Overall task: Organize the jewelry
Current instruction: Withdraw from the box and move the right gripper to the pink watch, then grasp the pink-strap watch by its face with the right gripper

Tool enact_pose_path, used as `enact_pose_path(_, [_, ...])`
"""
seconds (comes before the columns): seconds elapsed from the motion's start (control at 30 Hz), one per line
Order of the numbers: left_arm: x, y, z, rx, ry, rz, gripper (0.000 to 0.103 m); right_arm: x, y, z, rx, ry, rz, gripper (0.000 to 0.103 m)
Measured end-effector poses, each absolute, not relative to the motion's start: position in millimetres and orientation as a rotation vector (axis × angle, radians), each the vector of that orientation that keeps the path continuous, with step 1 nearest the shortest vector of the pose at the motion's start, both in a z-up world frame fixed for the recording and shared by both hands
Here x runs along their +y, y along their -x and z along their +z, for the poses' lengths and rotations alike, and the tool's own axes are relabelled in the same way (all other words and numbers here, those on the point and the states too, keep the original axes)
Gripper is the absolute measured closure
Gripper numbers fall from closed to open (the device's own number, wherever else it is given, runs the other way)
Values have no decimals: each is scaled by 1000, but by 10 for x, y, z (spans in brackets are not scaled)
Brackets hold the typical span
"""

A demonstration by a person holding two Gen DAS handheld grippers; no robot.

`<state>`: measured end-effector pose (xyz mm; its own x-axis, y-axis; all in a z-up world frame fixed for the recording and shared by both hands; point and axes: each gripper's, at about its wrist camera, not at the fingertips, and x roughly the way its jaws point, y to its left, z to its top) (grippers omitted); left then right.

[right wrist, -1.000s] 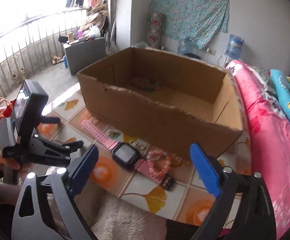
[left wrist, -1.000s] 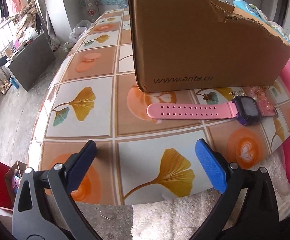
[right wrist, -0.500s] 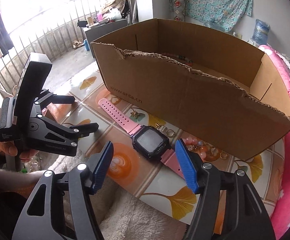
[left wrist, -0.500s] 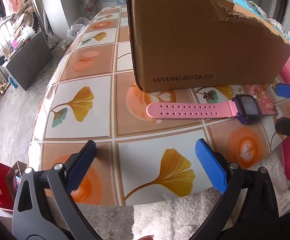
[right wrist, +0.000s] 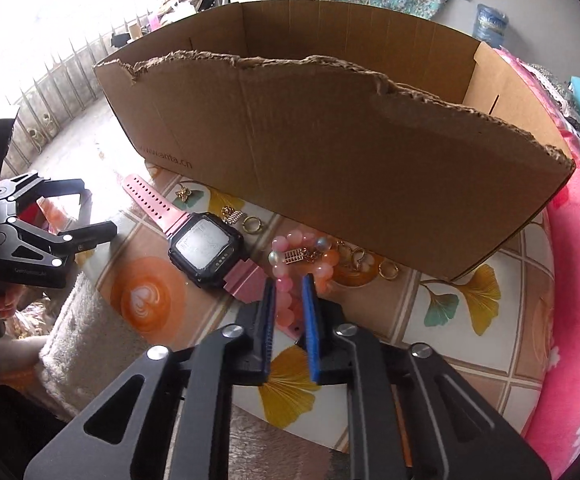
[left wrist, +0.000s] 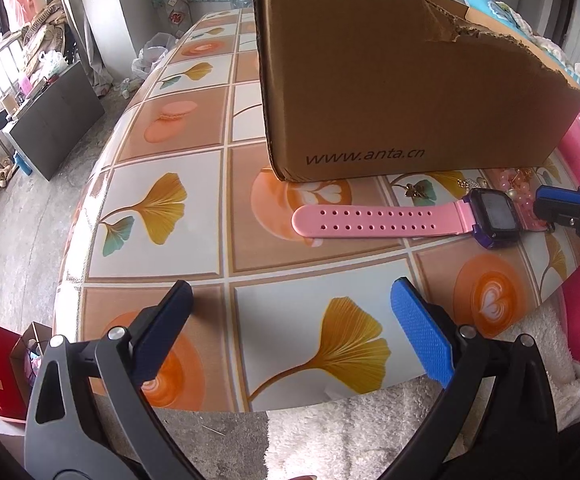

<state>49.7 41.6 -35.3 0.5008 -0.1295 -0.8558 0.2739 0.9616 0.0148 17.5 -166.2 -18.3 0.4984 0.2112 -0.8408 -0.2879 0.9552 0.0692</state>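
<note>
Pinching the pink bead bracelet [right wrist: 285,300] near the table's [right wrist: 450,344] front edge, the right gripper [right wrist: 288,304] grips light, slippery, loose beads; left gripper [left wrist: 290,320] gapes, empty.

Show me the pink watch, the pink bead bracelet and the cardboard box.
pink watch [right wrist: 205,246], right wrist view, on its screen.
pink bead bracelet [right wrist: 285,304], right wrist view, on beads between the pads.
cardboard box [left wrist: 390,92], left wrist view, on its side wall.

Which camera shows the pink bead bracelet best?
Right wrist: the pink bead bracelet lies close, its beads between the shut right claw pads. Left wrist shows only a small bead cluster at the frame edge behind the watch.
</note>
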Motion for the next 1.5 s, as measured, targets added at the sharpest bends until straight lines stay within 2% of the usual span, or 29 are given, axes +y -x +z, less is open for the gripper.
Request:
enact_pose_path(0.43, [412,-580,-366,1024,-146,-233,7,-1991,-117,24,954,-46,303,99])
enact_pose_path(0.53, [412,-589,-370,1026,-145,-234,7,-1933,-146,15,960,-52,351,95])
enact_pose_path(0.67, [414,-591,-374,1026,-143,-231,7,-1666,-174,11,945,-20,427,61])
enact_pose_path(0.7, [415,-592,-375,1026,-143,-231,7,-1586,-175,17,935,7,443,59])
enact_pose_path(0.97, [414,-507,-385,979,-150,-233,7,-1156,-286,-102,933,212,503,58])
enact_pose_path(1.13, [411,-341,-372,930,-144,-261,8,-1067,-329,-175,955,267,505,54])
enact_pose_path(1.3, [321,-158,-299,859,-180,-325,25,-942,-262,-191,969,333,531,54])
enact_pose_path(1.37, [291,-110,-262,837,-197,-349,28,-874,-211,-211,972,363,542,59])
enact_pose_path(1.5, [189,-6,-197,784,-253,-383,32,-827,-139,-176,977,384,552,60])
